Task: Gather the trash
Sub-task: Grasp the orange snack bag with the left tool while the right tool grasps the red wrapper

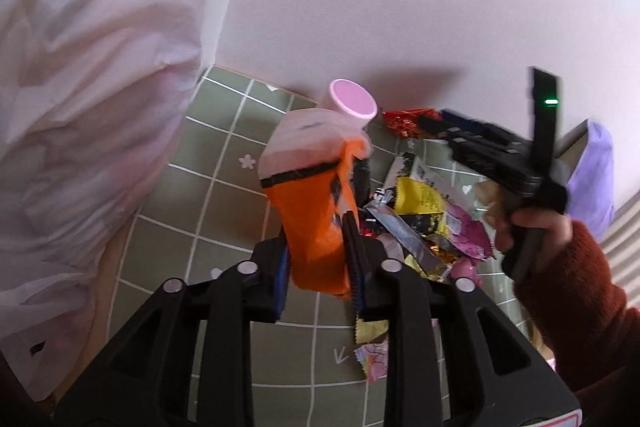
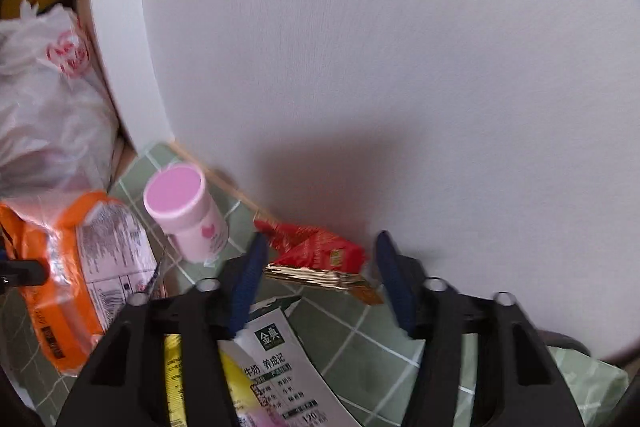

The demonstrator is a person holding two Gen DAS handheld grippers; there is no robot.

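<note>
While the left gripper (image 1: 316, 227) has its fingers (image 1: 354, 259) pressed on an orange packet (image 1: 316, 219), lifted clear of the green grid mat (image 1: 224, 211), the right gripper (image 2: 320, 267) hangs over the mat's far edge with its fingers (image 2: 248, 279) standing apart and nothing between them. That packet has a pale top band and a black stripe, and it sticks up out of the left fingers, which are drawn in narrow around its lower half. In the right wrist view the same packet shows at the left side, printed label facing the camera.

A pink bottle (image 1: 352, 103) with a flat cap stands at the mat's far edge, close to the white wall (image 1: 400, 7). Just right of it along that edge lies a red wrapper (image 2: 316, 247), crumpled, with a gold foil piece touching its near side; the right fingers flank this wrapper in the right wrist view, but whether they touch it I cannot tell. A heap of wrappers (image 1: 424, 223), yellow, silver and pink, lies on the mat to the right of the left fingers. A milk carton (image 2: 280, 355), flattened, with printed text, lies beneath the right gripper.

Off the mat's left edge bulges a white plastic bag (image 1: 88, 87) with red print. A hand (image 1: 528, 227) in a rust sleeve holds the right gripper.
</note>
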